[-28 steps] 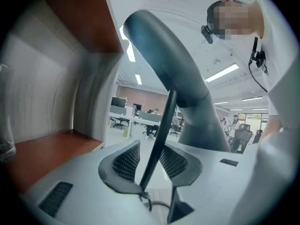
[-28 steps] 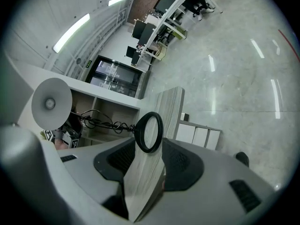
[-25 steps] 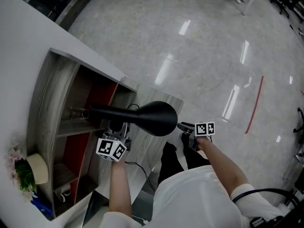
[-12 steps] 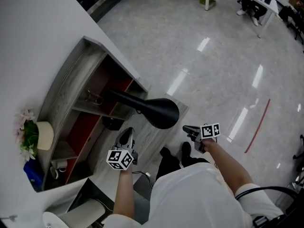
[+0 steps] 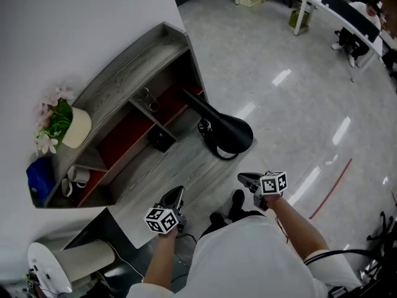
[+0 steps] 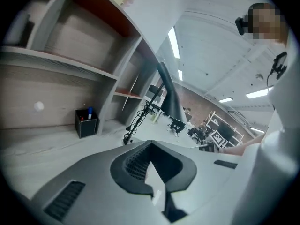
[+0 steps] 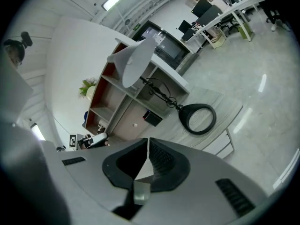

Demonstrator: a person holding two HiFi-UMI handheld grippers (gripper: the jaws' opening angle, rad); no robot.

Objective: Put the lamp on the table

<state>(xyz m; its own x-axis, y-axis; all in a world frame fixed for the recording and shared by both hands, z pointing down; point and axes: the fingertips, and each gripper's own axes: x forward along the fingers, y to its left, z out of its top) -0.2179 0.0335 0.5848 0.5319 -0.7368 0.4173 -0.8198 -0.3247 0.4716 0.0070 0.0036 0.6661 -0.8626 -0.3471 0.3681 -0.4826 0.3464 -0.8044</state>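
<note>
The black lamp (image 5: 226, 128) stands on the grey wooden table (image 5: 167, 176), its ring base (image 5: 217, 148) flat on the top and its cone shade leaning over it. The ring base (image 7: 199, 118) and the shade (image 7: 133, 62) also show in the right gripper view, with the cable (image 7: 159, 93) between them. My left gripper (image 5: 178, 192) hangs over the table's near edge, well short of the lamp. Its jaws are closing and meet on nothing (image 6: 151, 144). My right gripper (image 5: 242, 178) is off the table's corner over the floor, its jaws likewise closing together, empty (image 7: 147, 142).
A grey shelf unit (image 5: 124, 85) backs the table, with a flower pot (image 5: 65, 126), mugs (image 5: 77, 176) and a small black box (image 5: 162, 140). A white chair (image 5: 43, 269) is at the lower left. Glossy floor with a red line (image 5: 329, 191) lies to the right.
A second ago the left gripper was at the lamp's stem. Both grippers have since drawn back toward the person and their jaws have shut. The lamp stays on the table.
</note>
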